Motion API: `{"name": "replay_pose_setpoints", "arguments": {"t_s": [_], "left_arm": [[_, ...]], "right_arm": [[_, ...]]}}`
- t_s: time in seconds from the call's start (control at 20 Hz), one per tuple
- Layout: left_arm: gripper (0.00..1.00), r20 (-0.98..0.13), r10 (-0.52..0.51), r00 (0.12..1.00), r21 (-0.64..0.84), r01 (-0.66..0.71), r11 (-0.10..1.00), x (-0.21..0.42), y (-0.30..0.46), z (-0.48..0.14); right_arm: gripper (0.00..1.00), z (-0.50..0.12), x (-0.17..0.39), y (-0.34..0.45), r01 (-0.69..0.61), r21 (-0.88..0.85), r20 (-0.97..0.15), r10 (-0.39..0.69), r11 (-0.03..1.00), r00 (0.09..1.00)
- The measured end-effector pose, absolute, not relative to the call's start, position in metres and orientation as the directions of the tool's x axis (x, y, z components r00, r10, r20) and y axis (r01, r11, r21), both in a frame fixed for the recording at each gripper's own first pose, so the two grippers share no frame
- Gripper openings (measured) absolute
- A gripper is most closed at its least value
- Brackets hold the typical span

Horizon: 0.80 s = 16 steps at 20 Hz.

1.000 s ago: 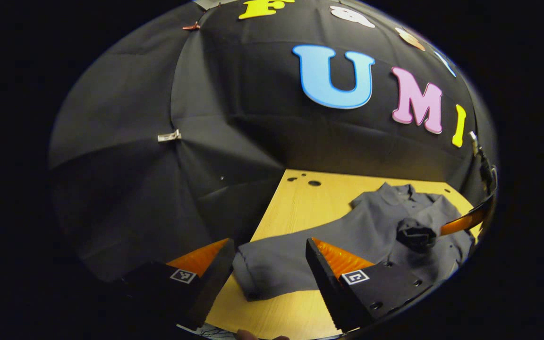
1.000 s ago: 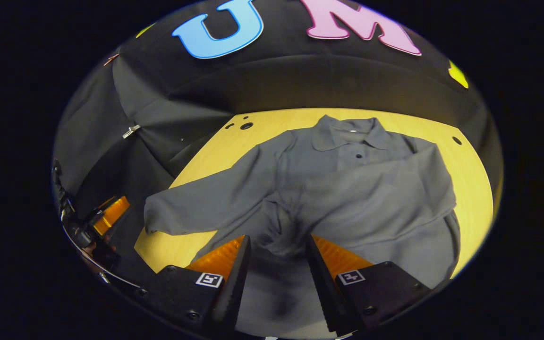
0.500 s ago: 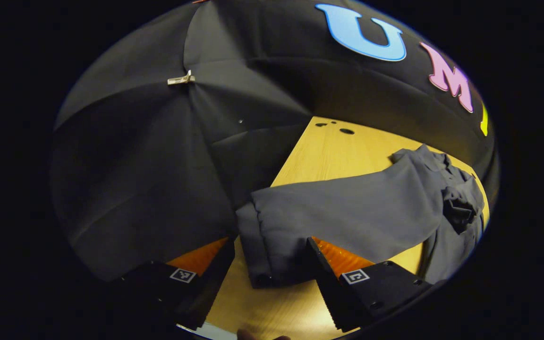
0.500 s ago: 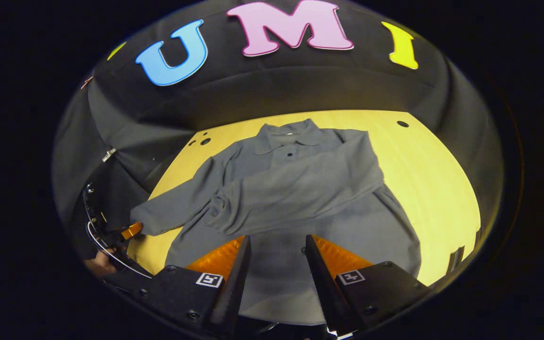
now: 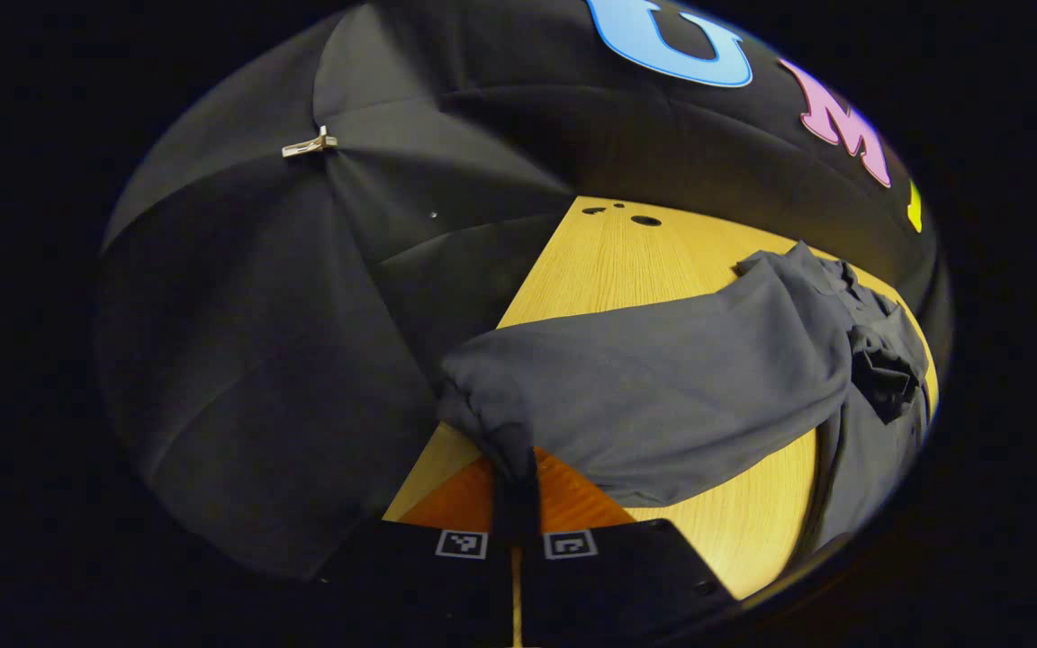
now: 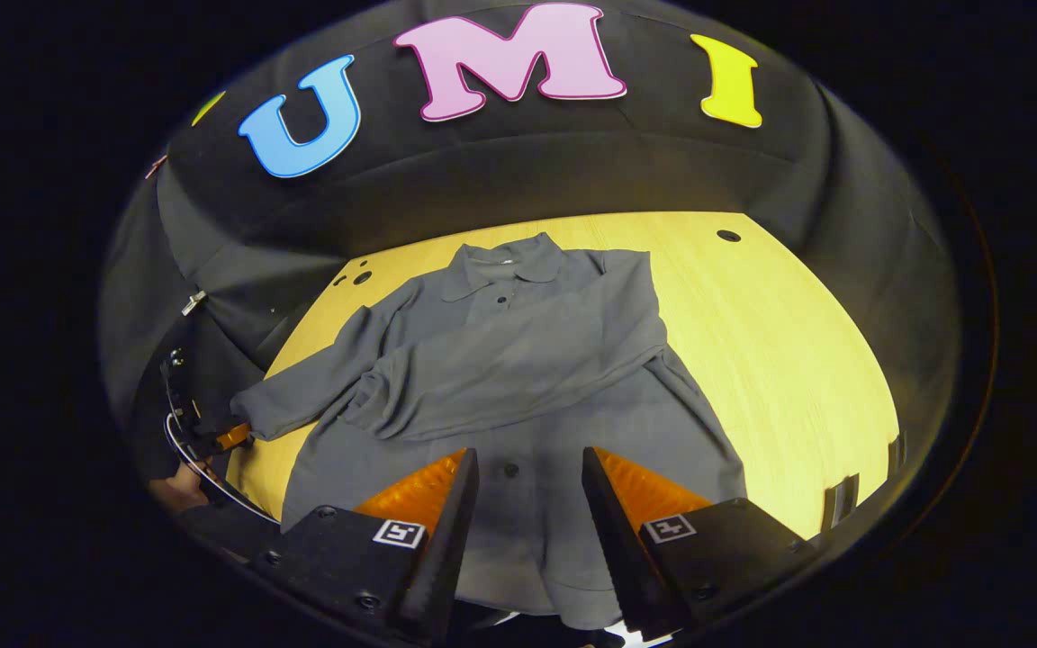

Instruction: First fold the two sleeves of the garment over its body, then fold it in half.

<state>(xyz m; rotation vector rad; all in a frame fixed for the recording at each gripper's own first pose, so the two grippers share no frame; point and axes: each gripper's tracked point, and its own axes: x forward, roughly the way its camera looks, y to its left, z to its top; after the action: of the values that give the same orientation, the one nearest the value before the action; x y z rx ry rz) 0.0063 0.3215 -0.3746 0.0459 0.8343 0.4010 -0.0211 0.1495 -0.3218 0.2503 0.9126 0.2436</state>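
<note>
Left gripper view low, close along sleeve (image 5: 662,378); right gripper view higher — both share table (image 6: 780,333).

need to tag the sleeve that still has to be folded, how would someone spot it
On the light wooden table lies a grey collared long-sleeved shirt. One sleeve already lies across its chest. The unfolded sleeve sticks out past the body toward the table's edge, its cuff pinched in the left hand-held gripper.

Hidden and cut-off parts

The cuff (image 5: 491,423) disappears between the left gripper (image 5: 515,481)'s closed fingers. In the right gripper view, the shirt (image 6: 518,378)'s near hem is covered by the right gripper (image 6: 527,513) and cut off.
</note>
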Motion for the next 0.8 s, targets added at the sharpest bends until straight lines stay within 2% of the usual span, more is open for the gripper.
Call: {"name": "replay_pose_setpoints", "arguments": {"t_s": [0.05, 0.15, 0.3, 0.6, 0.8], "left_arm": [[0.06, -0.695, 0.371, 0.616, 0.172, -0.359, 0.918, 0.008, 0.317, -0.361], [0.05, -0.647, 0.381, 0.661, 0.14, -0.389, 0.911, 0.018, 0.301, -0.328], [0.05, -0.569, 0.347, 0.745, 0.103, -0.355, 0.929, 0.031, 0.258, -0.276], [0.05, -0.44, 0.223, 0.87, 0.073, -0.212, 0.974, 0.069, 0.166, -0.176], [0.05, -0.405, 0.098, 0.909, 0.055, -0.083, 0.995, 0.097, 0.092, -0.146]], "right_arm": [[0.73, -0.322, -0.018, 0.142, -0.103, 0.314, -0.743, 0.311, 0.944, 0.592], [0.73, -0.322, -0.012, 0.126, -0.102, 0.313, -0.734, 0.308, 0.944, 0.606], [0.72, -0.326, -0.006, 0.098, -0.091, 0.299, -0.727, 0.289, 0.95, 0.623], [0.73, -0.347, -0.011, 0.047, -0.021, 0.298, -0.739, 0.244, 0.954, 0.628], [0.73, -0.357, -0.016, 0.027, 0.022, 0.313, -0.742, 0.23, 0.949, 0.63]]}}
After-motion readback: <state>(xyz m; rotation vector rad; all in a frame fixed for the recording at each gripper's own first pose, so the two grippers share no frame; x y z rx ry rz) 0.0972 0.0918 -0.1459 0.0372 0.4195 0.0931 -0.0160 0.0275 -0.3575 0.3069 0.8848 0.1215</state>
